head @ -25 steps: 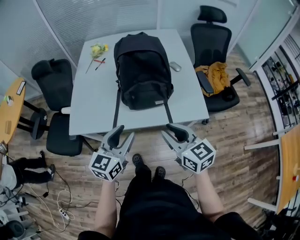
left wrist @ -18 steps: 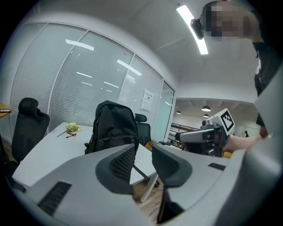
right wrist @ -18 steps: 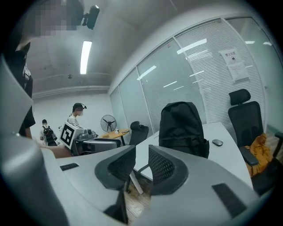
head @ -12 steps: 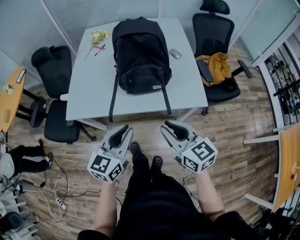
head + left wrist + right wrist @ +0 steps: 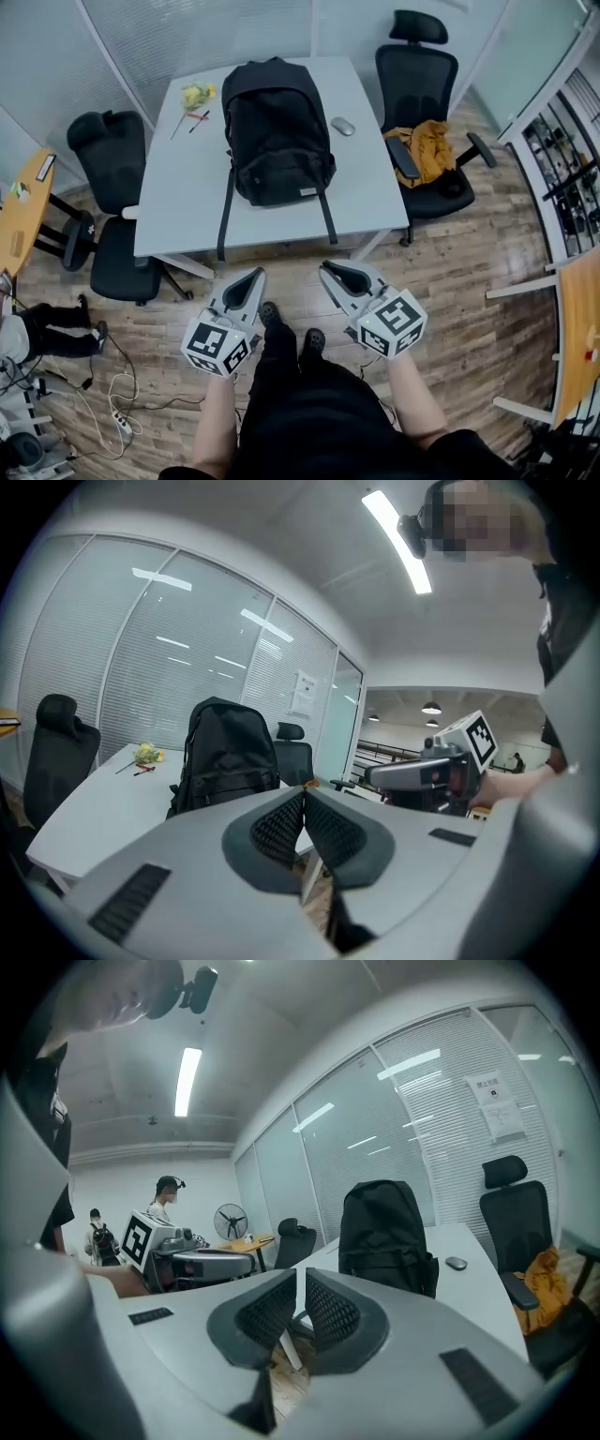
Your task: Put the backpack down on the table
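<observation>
The left hand-held gripper [image 5: 254, 275] and right hand-held gripper [image 5: 329, 271] are held low, side by side, aimed at the tabletop [image 5: 183, 202], where the backpack [image 5: 277, 131] rests. The left's jaws have just closed together; the right's have been closing to a slim gap, both empty. Since a second ago, both have drawn back from the tabletop's edge.

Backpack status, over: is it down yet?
Left gripper shut, empty. Right gripper just closing, narrow gap, empty. Backpack lying on table, neither gripper touching it. Nothing in the way.
</observation>
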